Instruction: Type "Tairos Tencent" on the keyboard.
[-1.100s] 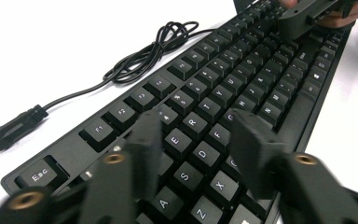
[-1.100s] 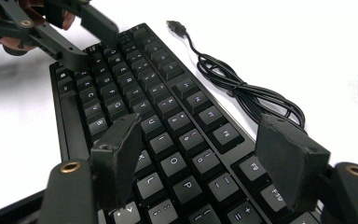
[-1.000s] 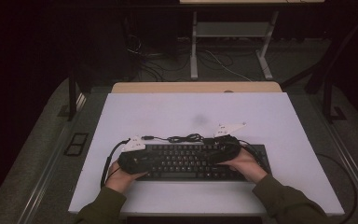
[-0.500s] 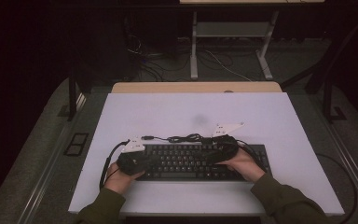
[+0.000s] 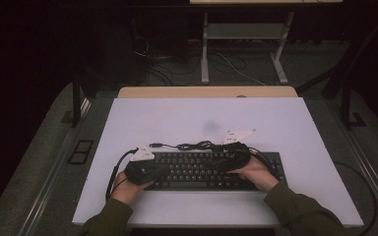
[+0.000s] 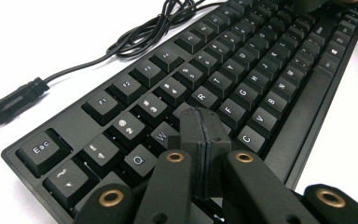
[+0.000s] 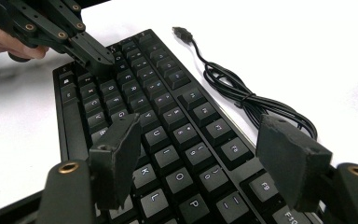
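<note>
- White tabletop (image 5: 187, 123), pale and bare toward the far edge, carrying everything in reach.
- Black keyboard (image 5: 202, 169) lying flat near the front edge of the tabletop, long side facing the person, both hands resting over its two ends.
- Probably a stiff plastic slab, moderately light, rigid enough to lift by its short ends or its front lip; keycaps likely loose-fitting and easy to press or pop, so best not gripped from above; smooth case, likely to slide on the tabletop.
- Left gripper (image 6: 200, 126) over the left block of keys, fingers clenched flat against each other with nothing between them, tip hovering at or on the keys near W and E; actual contact hard to tell.
- Right gripper (image 7: 200, 154) over the right half of the keys, fingers spread wide and holding nothing, keys visible in the gap.
- Thin black cable (image 5: 197, 145) coiled just behind the keyboard's far edge, soft and limp, liable to drag or snag.
- USB plug (image 6: 9, 105) at the cable's free end, lying loose on the tabletop, connected to nothing.
</note>
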Motion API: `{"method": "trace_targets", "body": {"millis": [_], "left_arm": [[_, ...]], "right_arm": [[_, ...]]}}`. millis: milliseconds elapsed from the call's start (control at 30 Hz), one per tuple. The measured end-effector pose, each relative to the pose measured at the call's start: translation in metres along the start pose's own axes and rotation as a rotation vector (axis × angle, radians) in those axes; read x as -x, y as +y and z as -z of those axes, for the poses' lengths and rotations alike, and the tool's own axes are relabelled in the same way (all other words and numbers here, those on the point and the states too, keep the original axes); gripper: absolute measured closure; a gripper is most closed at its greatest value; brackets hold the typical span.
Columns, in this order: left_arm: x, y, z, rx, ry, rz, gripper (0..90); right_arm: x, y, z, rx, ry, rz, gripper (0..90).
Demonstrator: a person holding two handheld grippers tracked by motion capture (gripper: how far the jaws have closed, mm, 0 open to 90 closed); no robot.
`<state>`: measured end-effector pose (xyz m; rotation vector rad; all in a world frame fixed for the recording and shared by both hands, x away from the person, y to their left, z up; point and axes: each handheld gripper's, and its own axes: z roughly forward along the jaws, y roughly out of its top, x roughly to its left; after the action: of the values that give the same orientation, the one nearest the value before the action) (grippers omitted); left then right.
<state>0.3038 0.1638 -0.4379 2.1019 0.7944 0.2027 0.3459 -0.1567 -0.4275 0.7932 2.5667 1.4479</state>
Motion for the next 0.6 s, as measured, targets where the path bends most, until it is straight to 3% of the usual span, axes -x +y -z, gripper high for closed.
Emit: {"method": "trace_targets", "body": {"millis": [600], "left_arm": [[0.0002,-0.0005,-0.0017,-0.013,0.000,-0.007,88.8]], "right_arm": [[0.0002,-0.0002,-0.0003,-0.002,0.001,0.000,30.6]]}}
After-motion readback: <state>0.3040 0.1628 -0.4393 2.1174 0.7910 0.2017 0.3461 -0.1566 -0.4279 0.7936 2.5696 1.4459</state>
